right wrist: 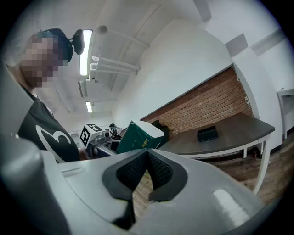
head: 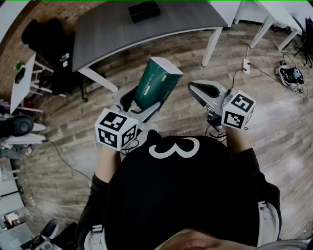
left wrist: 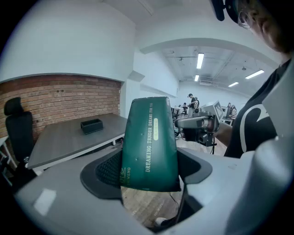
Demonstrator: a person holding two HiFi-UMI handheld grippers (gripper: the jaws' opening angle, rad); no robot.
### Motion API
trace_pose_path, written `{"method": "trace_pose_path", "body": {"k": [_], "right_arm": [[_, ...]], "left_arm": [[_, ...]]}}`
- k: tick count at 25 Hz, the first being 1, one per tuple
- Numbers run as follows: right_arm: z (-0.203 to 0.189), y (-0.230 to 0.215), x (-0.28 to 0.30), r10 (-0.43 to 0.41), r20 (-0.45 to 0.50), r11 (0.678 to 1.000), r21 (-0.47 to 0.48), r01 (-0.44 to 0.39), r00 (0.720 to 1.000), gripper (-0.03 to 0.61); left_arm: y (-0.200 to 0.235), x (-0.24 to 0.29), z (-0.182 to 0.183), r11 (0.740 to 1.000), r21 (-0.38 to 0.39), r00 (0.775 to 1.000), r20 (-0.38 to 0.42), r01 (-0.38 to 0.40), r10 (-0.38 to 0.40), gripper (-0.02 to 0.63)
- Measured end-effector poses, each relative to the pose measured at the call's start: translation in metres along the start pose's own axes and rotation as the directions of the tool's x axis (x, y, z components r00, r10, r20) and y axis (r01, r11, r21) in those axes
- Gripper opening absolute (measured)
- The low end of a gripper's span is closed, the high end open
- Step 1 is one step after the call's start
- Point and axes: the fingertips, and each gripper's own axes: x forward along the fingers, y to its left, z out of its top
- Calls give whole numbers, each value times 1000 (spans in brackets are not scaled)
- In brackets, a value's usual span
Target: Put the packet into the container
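A dark green packet [head: 157, 82] with a white end stands up between the jaws of my left gripper [head: 140, 101], which is shut on its lower part. In the left gripper view the packet [left wrist: 149, 142] fills the gap between the black pads [left wrist: 106, 170]. My right gripper [head: 206, 91] hovers just right of it, shut, with nothing between its pads [right wrist: 158, 169]. The black box-shaped container [head: 144, 10] sits on the grey table [head: 112, 34] well ahead of both grippers. The right gripper view also shows the packet [right wrist: 138, 135] and the container [right wrist: 207, 133].
A black office chair [head: 44, 34] stands left of the grey table by the brick wall. White table legs [head: 212, 46] and further white tables [head: 266, 12] are at the right. A power strip [head: 246, 66] and cables lie on the wooden floor.
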Motion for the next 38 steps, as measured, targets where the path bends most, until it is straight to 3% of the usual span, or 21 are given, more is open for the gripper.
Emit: {"method": "trace_pose_path", "body": {"k": [10, 18, 27, 38], "right_arm": [[-9, -3, 2, 4, -27, 1000, -13, -4, 1000, 0], [-12, -11, 12, 12, -19, 1000, 28, -12, 1000, 2], [-6, -53, 64, -15, -63, 997, 73, 20, 998, 2], [24, -157, 149, -82, -80, 986, 141, 93, 993, 2]], "left_arm": [[-1, -1, -4, 1000, -22, 1000, 5, -12, 12, 377], [5, 4, -8, 999, -41, 1000, 3, -7, 7, 377], [72, 32, -2, 997, -74, 999, -15, 36, -37, 377], [191, 105, 38, 990, -81, 992, -45, 113, -117, 377]]}}
